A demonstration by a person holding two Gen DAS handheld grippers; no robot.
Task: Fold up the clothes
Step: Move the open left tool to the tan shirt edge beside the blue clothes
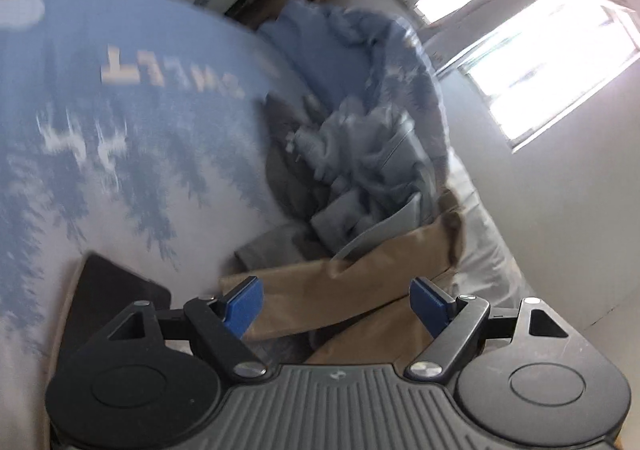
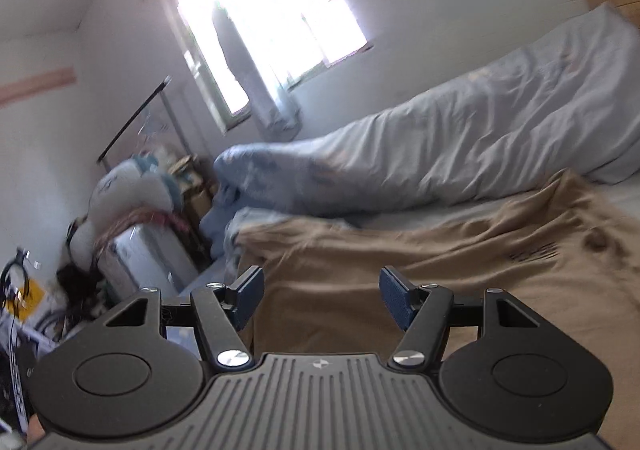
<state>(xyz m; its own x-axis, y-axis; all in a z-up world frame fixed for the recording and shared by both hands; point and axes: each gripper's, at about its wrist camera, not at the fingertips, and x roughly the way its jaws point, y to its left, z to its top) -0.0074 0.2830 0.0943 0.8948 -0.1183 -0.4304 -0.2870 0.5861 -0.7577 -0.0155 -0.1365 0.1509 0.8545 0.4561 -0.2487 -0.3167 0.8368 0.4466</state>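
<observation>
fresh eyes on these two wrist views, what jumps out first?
The tan garment spread across the bed, right ahead of the open right gripper. In the left wrist view, a heap of grey clothes lies beyond the open left gripper, beside a pale blue tree-print quilt. A glaring bright window washes out the back wall.

Blurred pale lettering on the blue printed fabric (image 1: 120,97) cannot be read.

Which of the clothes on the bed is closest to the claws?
The tan garment, spread flat right in front of both open claws, left claw and right claw. The crumpled grey clothes lie piled farther back.
</observation>
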